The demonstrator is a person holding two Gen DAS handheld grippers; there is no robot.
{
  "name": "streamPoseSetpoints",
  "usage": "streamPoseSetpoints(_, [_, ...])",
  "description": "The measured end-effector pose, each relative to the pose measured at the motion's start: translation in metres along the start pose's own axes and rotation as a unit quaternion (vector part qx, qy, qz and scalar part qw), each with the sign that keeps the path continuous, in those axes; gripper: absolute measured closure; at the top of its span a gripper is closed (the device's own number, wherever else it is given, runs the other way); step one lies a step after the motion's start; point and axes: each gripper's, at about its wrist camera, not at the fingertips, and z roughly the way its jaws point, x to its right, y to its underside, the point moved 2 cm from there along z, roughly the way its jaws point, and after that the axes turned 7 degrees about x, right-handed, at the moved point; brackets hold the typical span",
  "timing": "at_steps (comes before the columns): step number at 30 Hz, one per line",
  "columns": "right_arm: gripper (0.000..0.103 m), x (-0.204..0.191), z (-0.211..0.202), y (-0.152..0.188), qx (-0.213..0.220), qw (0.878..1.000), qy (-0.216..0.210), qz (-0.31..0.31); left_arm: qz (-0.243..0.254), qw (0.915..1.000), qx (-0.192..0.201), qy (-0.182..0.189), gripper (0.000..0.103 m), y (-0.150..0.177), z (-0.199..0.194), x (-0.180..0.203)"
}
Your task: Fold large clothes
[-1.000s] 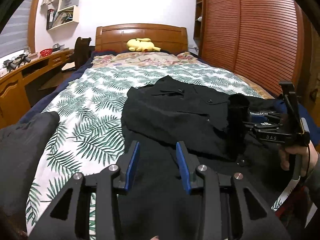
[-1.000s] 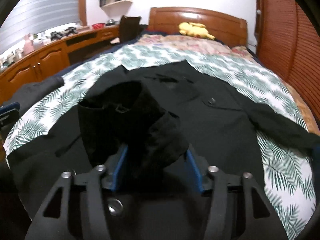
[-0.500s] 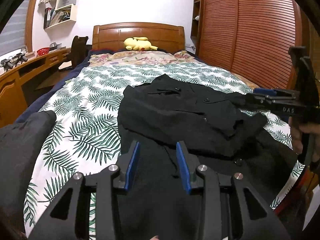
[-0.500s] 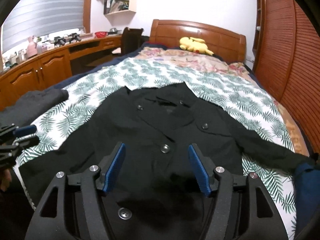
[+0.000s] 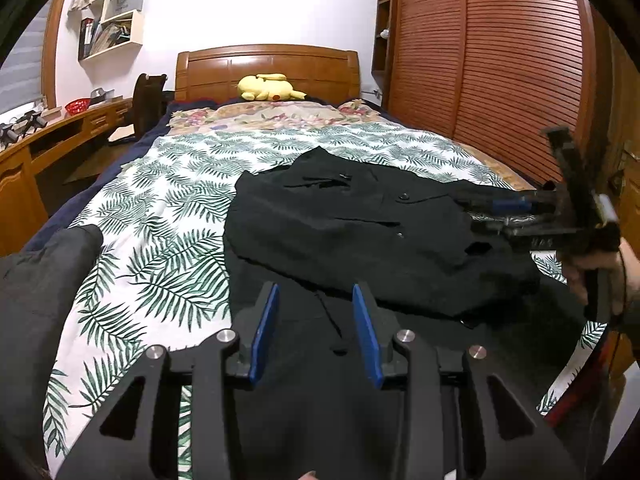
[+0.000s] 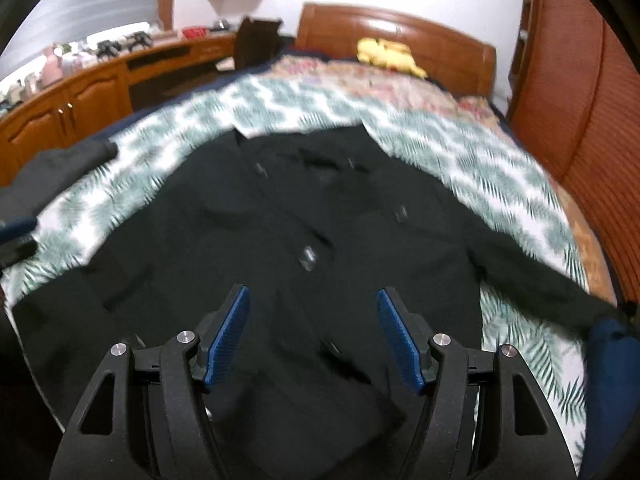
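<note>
Both claws were spread and empty: the left gripper [image 5: 314, 330] hovered over the near hem of the black coat [image 5: 360, 232], and the right gripper [image 6: 314, 340] hung above its buttoned front. The coat lay flat on the leaf-print bedspread [image 5: 160, 216], one sleeve folded across the chest, the other sleeve [image 6: 532, 276] stretched toward the wardrobe side. For a clean fold, the outstretched sleeve would likely be pinched near the cuff, lifted just clear, and laid across the chest without dragging the body fabric.
</note>
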Motion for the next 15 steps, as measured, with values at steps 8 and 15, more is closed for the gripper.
streamPoseSetpoints(8, [0.035, 0.035, 0.02, 0.058, -0.077, 0.996, -0.009, 0.043, 0.012, 0.9997, 0.0, 0.023, 0.066, -0.004, 0.007, 0.021])
streamPoseSetpoints(15, [0.06, 0.027, 0.02, 0.075, -0.087, 0.992, -0.065, 0.057, 0.029, 0.9991, -0.014, 0.029, 0.065, -0.002, 0.019, 0.041])
